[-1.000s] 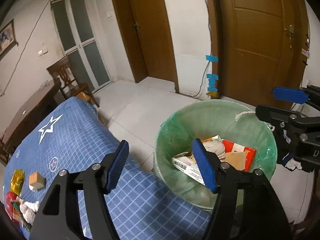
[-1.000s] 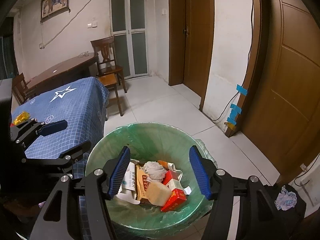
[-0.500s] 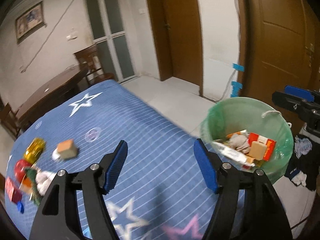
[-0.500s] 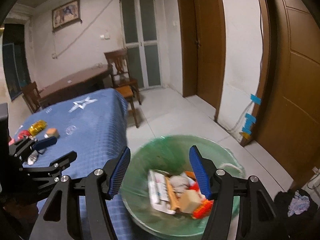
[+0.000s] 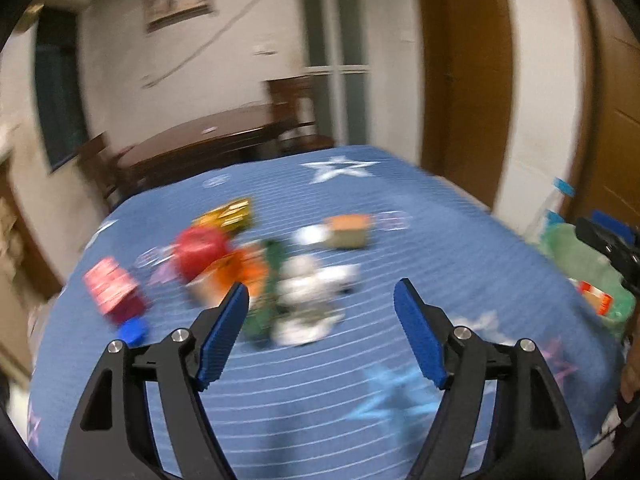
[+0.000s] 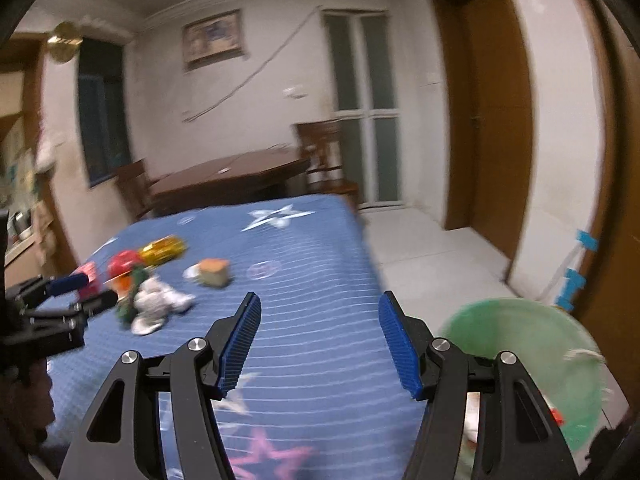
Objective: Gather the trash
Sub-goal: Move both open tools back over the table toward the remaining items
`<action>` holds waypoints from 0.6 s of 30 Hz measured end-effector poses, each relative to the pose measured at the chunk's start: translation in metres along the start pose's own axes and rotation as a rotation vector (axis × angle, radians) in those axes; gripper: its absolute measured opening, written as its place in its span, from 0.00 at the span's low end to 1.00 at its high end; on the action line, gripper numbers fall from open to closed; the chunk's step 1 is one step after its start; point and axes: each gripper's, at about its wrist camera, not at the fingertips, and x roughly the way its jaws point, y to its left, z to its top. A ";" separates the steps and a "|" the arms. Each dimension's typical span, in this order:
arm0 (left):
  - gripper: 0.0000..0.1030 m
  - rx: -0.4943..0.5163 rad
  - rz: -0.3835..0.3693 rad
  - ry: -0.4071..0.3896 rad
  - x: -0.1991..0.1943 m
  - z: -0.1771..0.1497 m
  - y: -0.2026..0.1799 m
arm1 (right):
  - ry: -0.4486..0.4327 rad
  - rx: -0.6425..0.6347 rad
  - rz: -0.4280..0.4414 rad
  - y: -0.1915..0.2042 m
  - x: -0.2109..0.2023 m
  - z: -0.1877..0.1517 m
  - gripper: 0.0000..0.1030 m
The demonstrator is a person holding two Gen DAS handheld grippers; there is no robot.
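— Blue cloth [image 5: 440, 248] covers the worktop; the trash pile [image 5: 256, 276] sits left of centre in the left view.

— And the tools?

— Left tool [image 5: 322, 312] has just been opening, nothing between its jaws. Right tool [image 6: 320, 332] gapes empty too. Green bin [image 6: 532, 344] sits lower right.

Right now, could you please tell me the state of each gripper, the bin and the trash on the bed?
Left gripper: open, empty, jaws just been opening.
Right gripper: open, empty.
Green-lined round bin: uncovered, trash inside.
Crumpled white tissue: lying on blue star-patterned bedcover.
Gold foil wrapper: lying on bedcover.
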 end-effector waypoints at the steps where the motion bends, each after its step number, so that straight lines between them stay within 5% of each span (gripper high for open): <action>1: 0.70 -0.031 0.025 0.008 0.000 -0.004 0.018 | 0.013 -0.017 0.027 0.010 0.007 0.002 0.61; 5: 0.70 -0.168 0.113 0.059 -0.001 -0.025 0.084 | 0.102 -0.106 0.174 0.069 0.051 0.006 0.61; 11: 0.70 -0.278 0.144 0.109 -0.003 -0.051 0.126 | 0.193 -0.086 0.294 0.134 0.138 0.048 0.59; 18: 0.71 -0.319 0.113 0.144 -0.005 -0.075 0.128 | 0.432 -0.057 0.263 0.187 0.280 0.085 0.34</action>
